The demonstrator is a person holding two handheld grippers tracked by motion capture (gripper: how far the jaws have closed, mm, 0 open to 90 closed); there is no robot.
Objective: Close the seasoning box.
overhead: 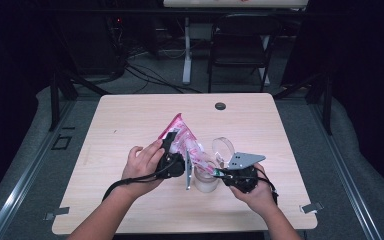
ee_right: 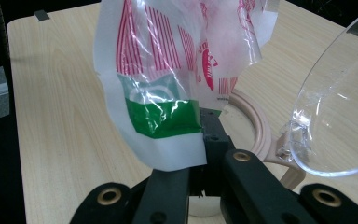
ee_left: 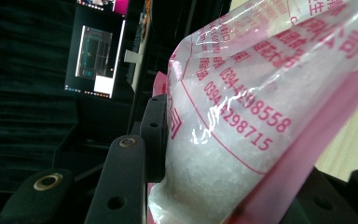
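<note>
A pink-and-clear plastic bag (overhead: 181, 136) of white grains is held tilted above the middle of the wooden table (overhead: 130, 115). My left gripper (overhead: 171, 146) is shut on its full body; in the left gripper view the bag (ee_left: 242, 116) bulges between the jaws, one pad (ee_left: 154, 140) pressing its side. My right gripper (overhead: 219, 173) is shut on the bag's thin lower edge (ee_right: 158, 98), jaws pinched together (ee_right: 204, 133). Just below stands a small round jar (overhead: 206, 181) with a pale rim (ee_right: 257, 125). Its clear hinged lid (overhead: 223, 146) (ee_right: 340, 107) stands open.
A black round grommet (overhead: 220, 106) sits near the table's far edge. Beyond the table stand a dark folding chair (overhead: 240, 45) and a white desk leg (overhead: 186, 50). A lit monitor (ee_left: 95, 56) shows in the dark background.
</note>
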